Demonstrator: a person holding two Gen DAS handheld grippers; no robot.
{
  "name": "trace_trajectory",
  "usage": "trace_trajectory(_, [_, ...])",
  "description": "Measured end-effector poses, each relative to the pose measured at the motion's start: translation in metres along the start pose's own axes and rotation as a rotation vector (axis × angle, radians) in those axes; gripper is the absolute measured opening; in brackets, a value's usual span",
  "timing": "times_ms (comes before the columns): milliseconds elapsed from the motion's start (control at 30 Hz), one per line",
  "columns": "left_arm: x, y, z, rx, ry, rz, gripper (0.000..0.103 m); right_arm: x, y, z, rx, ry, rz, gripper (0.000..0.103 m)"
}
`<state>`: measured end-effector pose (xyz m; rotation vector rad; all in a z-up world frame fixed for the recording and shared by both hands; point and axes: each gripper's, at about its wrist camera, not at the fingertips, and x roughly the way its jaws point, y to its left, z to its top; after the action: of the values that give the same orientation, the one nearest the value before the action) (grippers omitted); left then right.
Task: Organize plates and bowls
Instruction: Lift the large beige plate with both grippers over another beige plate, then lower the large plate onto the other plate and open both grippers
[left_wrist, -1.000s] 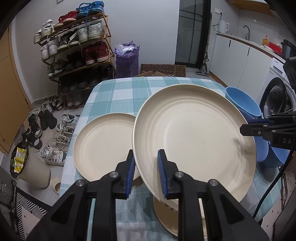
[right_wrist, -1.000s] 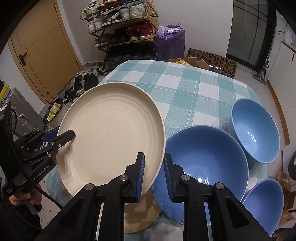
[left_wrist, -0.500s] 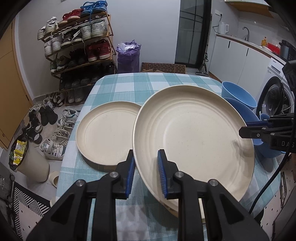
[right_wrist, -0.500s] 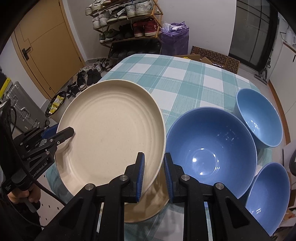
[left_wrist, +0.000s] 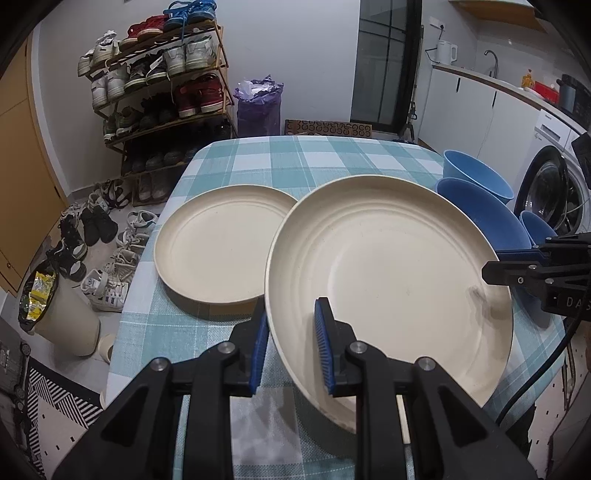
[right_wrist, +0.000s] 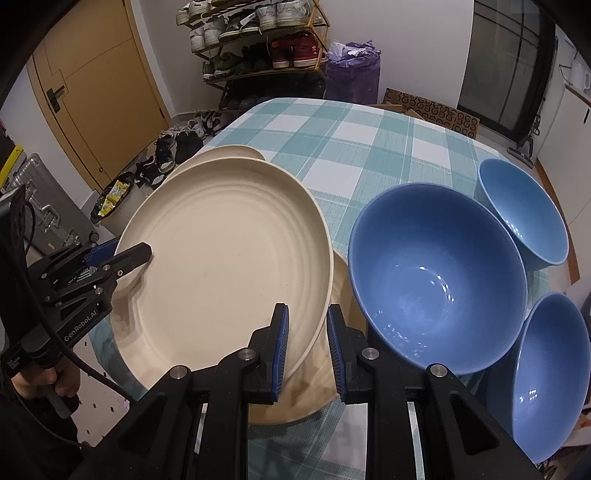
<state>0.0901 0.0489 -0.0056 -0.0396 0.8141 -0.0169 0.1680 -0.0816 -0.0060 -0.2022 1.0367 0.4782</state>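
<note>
A large cream plate (left_wrist: 388, 280) hangs tilted just above the checked table (left_wrist: 317, 158). My left gripper (left_wrist: 291, 321) is shut on its near left rim. My right gripper (right_wrist: 306, 317) is shut on the opposite rim (right_wrist: 317, 295), and its fingertips (left_wrist: 495, 267) show at the right of the left wrist view. A second cream plate (left_wrist: 218, 243) lies flat on the table to the left. A third, tan plate (right_wrist: 310, 395) sits under the held one, mostly hidden. Three blue bowls stand on the right: a big one (right_wrist: 432, 280), a far one (right_wrist: 524, 206) and a near one (right_wrist: 546, 369).
A shoe rack (left_wrist: 162, 96) and loose shoes (left_wrist: 110, 258) fill the floor left of the table, next to a cream bin (left_wrist: 62, 317). A washing machine (left_wrist: 554, 192) stands close on the right. A person's hand (right_wrist: 40, 380) holds the left gripper's handle.
Both grippers have carried the cream plate lower and across the table, closer to the bowls and the plate beneath. Neither grip has changed.
</note>
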Motion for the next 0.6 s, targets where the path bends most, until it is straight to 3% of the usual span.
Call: trace_trajectory(600, [0.017,-0.004,-0.015,-0.005,0.021,-0.013,0.022,0.014,0.000,-0.022,-0.003,0.021,-0.038,0.021])
